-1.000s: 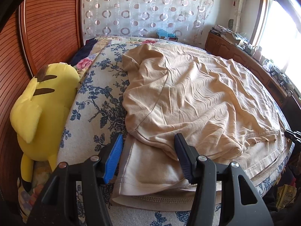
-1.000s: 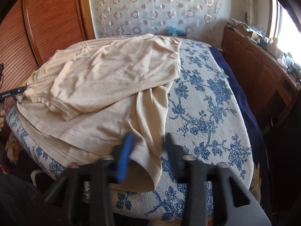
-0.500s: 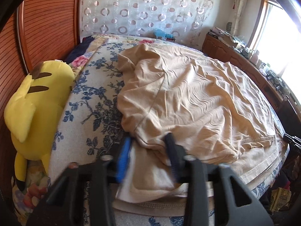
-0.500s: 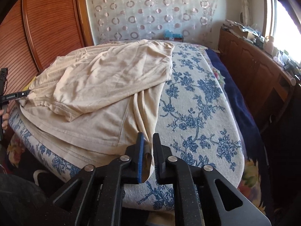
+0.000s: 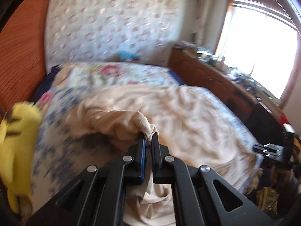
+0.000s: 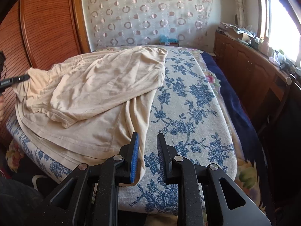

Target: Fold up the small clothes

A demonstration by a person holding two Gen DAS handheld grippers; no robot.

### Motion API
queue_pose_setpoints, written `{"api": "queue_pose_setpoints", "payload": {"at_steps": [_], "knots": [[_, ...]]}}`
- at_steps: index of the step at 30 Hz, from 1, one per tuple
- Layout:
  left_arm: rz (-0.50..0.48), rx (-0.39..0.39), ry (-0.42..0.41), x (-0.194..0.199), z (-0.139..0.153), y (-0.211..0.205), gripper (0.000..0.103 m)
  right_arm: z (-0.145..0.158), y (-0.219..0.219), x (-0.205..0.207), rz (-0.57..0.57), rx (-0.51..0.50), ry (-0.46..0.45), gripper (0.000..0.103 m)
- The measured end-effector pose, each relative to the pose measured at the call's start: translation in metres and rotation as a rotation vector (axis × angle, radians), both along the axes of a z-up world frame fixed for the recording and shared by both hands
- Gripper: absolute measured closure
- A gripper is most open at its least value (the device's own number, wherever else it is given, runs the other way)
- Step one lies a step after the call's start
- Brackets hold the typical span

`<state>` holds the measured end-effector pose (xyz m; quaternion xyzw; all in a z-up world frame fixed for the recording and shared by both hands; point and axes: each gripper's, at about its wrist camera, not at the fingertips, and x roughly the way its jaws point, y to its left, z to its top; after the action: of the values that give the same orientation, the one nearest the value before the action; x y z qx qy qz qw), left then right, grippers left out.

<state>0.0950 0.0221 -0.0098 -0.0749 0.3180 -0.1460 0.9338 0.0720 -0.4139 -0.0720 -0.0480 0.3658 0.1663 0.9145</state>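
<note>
**Left side of the shirt lifted for the fold**

The left gripper [image 5: 149, 141] is clamped on a bunched edge of the beige T-shirt [image 6: 105, 86], raised off the floral bedspread [image 6: 188, 113]; that view is blurred. The right gripper [image 6: 147, 141] stands parted and empty at the shirt's near right hem. The fold looks just begun. Next, the right likely needs to pinch that hem so both sides carry across together.

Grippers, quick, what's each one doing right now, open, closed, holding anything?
Left gripper: closed, pinching a bunch of the beige shirt.
Right gripper: open, holding nothing; shirt edge lies beside its blue finger.
</note>
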Motion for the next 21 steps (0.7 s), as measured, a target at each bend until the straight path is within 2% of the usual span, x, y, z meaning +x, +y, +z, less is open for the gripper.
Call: {"api": "queue_pose_setpoints", "payload": {"at_steps": [8,11,13,15,16,17,18,21], "knots": [[-0.245,0.013,-0.099,0.024,0.058,-0.109,0.102,0.012,-0.012,-0.002,-0.020,0.029,-0.030,0.085],[-0.301,0.028,-0.111,0.020,0.072,-0.137,0.102,0.016,-0.014,-0.002,-0.020,0.039,-0.039,0.085],[-0.320,0.025,-0.090,0.019,0.074,-0.150,0.101,0.019,-0.013,-0.003,-0.016,0.046,-0.045,0.085],[-0.366,0.029,-0.060,0.018,0.070,-0.160,0.095,0.021,-0.012,-0.003,-0.007,0.050,-0.049,0.085],[-0.378,0.034,-0.065,0.017,0.071,-0.162,0.087,0.021,-0.011,-0.003,-0.005,0.049,-0.050,0.085],[-0.384,0.042,-0.070,0.013,0.071,-0.163,0.071,0.021,-0.010,-0.002,-0.002,0.048,-0.050,0.085],[-0.385,0.054,-0.079,0.011,0.072,-0.164,0.065,0.022,-0.008,-0.001,0.003,0.046,-0.050,0.085],[-0.370,0.061,-0.103,0.000,0.078,-0.161,0.056,0.022,-0.004,0.002,0.006,0.037,-0.052,0.085]]}}
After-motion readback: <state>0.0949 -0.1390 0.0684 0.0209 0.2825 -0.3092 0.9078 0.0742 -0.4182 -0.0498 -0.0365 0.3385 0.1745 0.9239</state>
